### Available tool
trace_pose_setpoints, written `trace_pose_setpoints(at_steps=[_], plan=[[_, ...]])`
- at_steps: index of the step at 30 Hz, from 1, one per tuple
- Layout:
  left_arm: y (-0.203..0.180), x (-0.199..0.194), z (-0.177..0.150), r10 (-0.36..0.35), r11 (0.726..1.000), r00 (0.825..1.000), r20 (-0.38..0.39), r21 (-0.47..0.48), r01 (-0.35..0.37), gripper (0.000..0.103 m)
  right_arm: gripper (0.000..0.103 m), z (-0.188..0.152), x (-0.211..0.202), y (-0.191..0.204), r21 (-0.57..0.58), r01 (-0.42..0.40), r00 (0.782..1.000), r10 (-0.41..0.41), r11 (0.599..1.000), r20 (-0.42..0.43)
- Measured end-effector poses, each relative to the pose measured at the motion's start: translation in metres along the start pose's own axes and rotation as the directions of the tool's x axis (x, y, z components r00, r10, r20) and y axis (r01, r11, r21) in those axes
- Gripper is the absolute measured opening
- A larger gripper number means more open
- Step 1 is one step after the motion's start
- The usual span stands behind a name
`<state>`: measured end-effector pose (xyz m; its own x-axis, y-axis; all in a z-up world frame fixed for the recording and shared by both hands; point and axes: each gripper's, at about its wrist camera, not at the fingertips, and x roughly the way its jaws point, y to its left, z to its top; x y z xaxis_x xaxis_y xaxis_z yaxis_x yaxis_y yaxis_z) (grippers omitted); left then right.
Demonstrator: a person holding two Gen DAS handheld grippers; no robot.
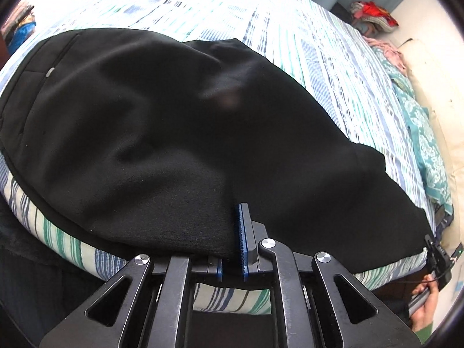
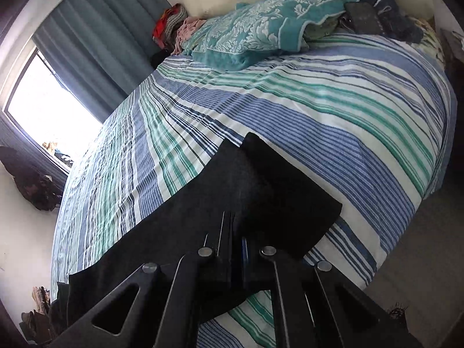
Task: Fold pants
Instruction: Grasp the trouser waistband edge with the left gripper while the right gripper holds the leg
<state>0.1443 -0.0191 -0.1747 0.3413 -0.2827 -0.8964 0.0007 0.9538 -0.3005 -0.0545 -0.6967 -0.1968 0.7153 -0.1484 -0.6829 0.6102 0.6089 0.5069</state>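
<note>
No readable text, labels, brands or numbers in either view; nothing legible on any cloth or other surface.

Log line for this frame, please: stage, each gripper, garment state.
stage: mid-fold | left gripper: shut on black pants near edge | right gripper: shut on black pants, leg end | pants: lying on striped bedspread

Left wrist view: close, steep down over black pants [image 1: 174, 133] on bed [image 1: 333, 66]. Right wrist view: close, shallower, facing window [image 2: 52, 107] at frame left. Shared: pants, striped bed.
</note>
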Motion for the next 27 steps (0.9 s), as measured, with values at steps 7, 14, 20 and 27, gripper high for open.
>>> trace_pose_setpoints(at_steps=[7, 14, 20, 27], plan=[[-0.02, 0.012, 0.004, 0.022, 0.999, 1.0, 0.003, 0.042, -0.022, 0.01, 0.006, -0.002, 0.015, -0.009, 0.012, 0.12, 0.991, -0.119, 0.993, -0.062], [-0.022, 0.016, 0.001, 0.02, 0.998, 1.0, 0.015, 0.056, -0.021, 0.016, 0.005, -0.007, 0.004, -0.004, -0.045, 0.182, 0.983, -0.182, 0.982, 0.012], [-0.029, 0.021, 0.004, 0.024, 0.997, 1.0, 0.014, 0.067, -0.025, 0.017, 0.005, -0.011, 0.015, -0.004, -0.074, 0.243, 0.969, -0.245, 0.967, -0.025], [-0.022, 0.012, -0.015, 0.024, 0.996, 1.0, 0.01, 0.081, -0.024, 0.006, 0.005, -0.012, 0.014, -0.005, -0.072, 0.262, 0.964, -0.264, 0.962, -0.016]])
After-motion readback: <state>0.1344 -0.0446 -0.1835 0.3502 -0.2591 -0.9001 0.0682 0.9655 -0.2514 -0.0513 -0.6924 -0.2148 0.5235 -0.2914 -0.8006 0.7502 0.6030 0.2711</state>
